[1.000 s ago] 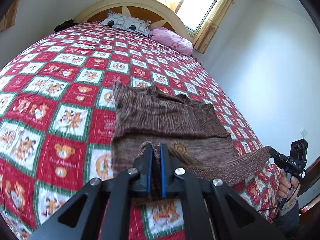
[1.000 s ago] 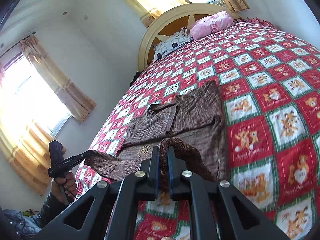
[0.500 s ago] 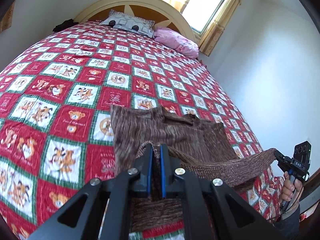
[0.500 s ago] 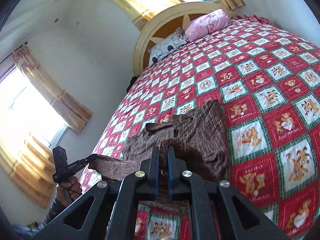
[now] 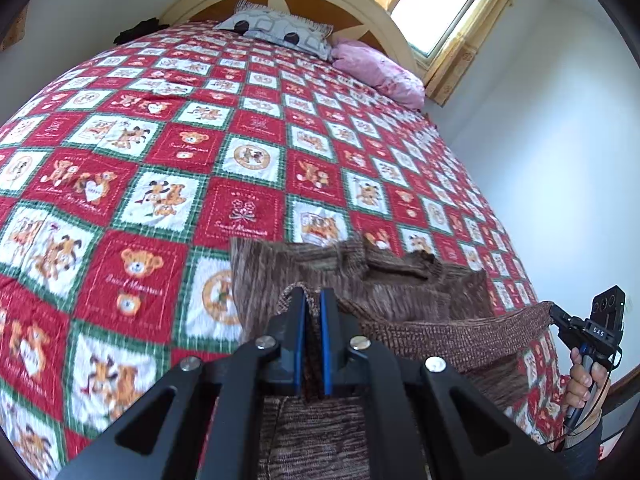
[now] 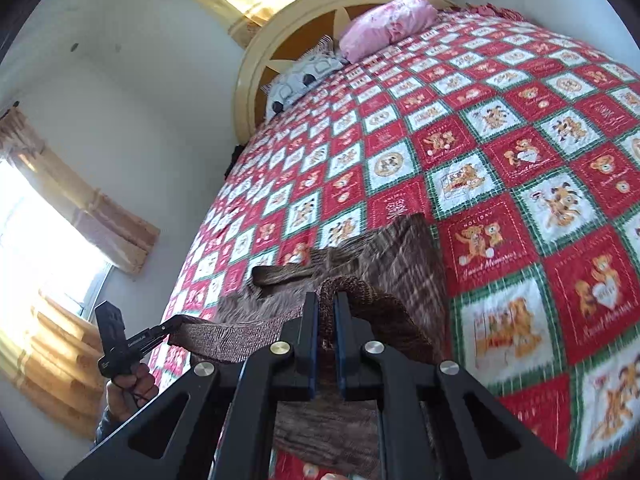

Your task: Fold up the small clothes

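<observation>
Near the bed's foot edge, the left gripper and right gripper each clench one end of the brown knit sweater's lifted hem, stretched crosswise; its body lies ahead on the quilt, toward the headboard.

The left black two-finger gripper with blue-edged pads is seen closed, its jaws nearly together and pinched on a fold of brown knitted fabric. The right black two-finger gripper with blue-edged pads is likewise clamped on a raised loop of the same knit. In the left wrist view the right gripper's handle is gripped by a bare hand at the far right, and in the right wrist view the left handle is gripped by the other hand at the lower left.
</observation>
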`<state>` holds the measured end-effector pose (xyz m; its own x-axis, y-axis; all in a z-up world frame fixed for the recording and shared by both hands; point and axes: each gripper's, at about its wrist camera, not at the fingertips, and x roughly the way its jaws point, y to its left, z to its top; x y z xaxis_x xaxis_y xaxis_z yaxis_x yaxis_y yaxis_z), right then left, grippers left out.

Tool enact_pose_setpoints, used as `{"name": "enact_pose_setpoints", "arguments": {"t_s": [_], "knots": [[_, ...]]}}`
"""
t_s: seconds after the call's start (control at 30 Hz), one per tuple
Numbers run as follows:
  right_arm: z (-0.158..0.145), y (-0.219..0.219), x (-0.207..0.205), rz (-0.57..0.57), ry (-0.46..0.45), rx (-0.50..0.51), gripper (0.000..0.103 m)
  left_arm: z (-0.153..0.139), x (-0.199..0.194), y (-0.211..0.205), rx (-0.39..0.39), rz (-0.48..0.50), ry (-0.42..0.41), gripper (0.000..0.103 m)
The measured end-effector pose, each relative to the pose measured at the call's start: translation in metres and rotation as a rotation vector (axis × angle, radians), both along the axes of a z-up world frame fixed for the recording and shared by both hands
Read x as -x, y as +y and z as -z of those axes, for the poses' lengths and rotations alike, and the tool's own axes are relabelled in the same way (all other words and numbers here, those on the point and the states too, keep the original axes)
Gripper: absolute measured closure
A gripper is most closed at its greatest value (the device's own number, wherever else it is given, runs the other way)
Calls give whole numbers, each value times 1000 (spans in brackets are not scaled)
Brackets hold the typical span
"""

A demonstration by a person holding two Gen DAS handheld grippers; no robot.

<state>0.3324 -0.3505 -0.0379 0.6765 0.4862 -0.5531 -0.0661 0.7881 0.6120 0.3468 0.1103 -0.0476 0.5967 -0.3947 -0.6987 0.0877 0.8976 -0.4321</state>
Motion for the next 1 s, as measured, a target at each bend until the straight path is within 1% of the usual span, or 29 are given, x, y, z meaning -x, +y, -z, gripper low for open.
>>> {"name": "enact_pose_setpoints", "arguments": {"t_s": [0.23, 0.3, 0.37, 0.47, 0.5, 0.53, 0.57, 0.6, 0.63, 0.67, 0.7, 0.73, 0.77, 0.8, 0.83, 0.87, 0.93, 0.97, 1.0], "knots": [[30, -8, -48, 23, 76, 10, 96, 23, -31, 0, 0, 13, 52, 95], [40, -10, -63, 33, 95, 21, 96, 28, -40, 5, 2, -12, 61, 92], [50, -14, -82, 45, 106, 23, 95, 31, -51, 15, -11, -72, 55, 92], [58, -20, -97, 85, 105, 10, 92, 33, -57, 34, 13, -140, 41, 92], [58, -20, -97, 92, 101, 13, 88, 32, -54, 38, 19, -149, 37, 93], [56, -18, -93, 93, 93, 32, 78, 31, -46, 39, 23, -128, 20, 93], [52, -13, -87, 77, 82, 63, 69, 29, -40, 36, 5, -110, 8, 92], [50, -8, -82, 59, 76, 85, 43, 26, -30, 30, -49, -80, -8, 90], [47, -3, -77, 44, 67, 112, 28, 25, -23, 24, -87, -50, -17, 86], [42, 4, -68, 30, 48, 150, 28, 24, -9, 14, -130, 11, -30, 74], [36, 15, -57, 2, 32, 212, 28, 23, -2, 9, -151, 44, -36, 58], [34, 22, -52, -22, 30, 246, 28, 24, 10, -2, -204, 95, -42, 50], [31, 35, -44, -70, 32, 286, 28, 25, 16, -9, -246, 122, -44, 39], [31, 44, -39, -110, 40, 307, 28, 27, 22, -17, -293, 153, -55, 37], [32, 55, -36, -153, 61, 336, 28, 29, 29, -28, -355, 196, -73, 37], [36, 71, -36, -207, 97, 385, 28, 32, 31, -36, -406, 218, -80, 37], [46, 98, -39, -294, 143, 448, 28, 40, 27, -55, -556, 229, -100, 37], [54, 112, -43, -332, 169, 483, 28, 44, 21, -61, -607, 230, -98, 36], [59, 119, -47, -347, 178, 516, 28, 47, 16, -64, -633, 228, -92, 36]]}}
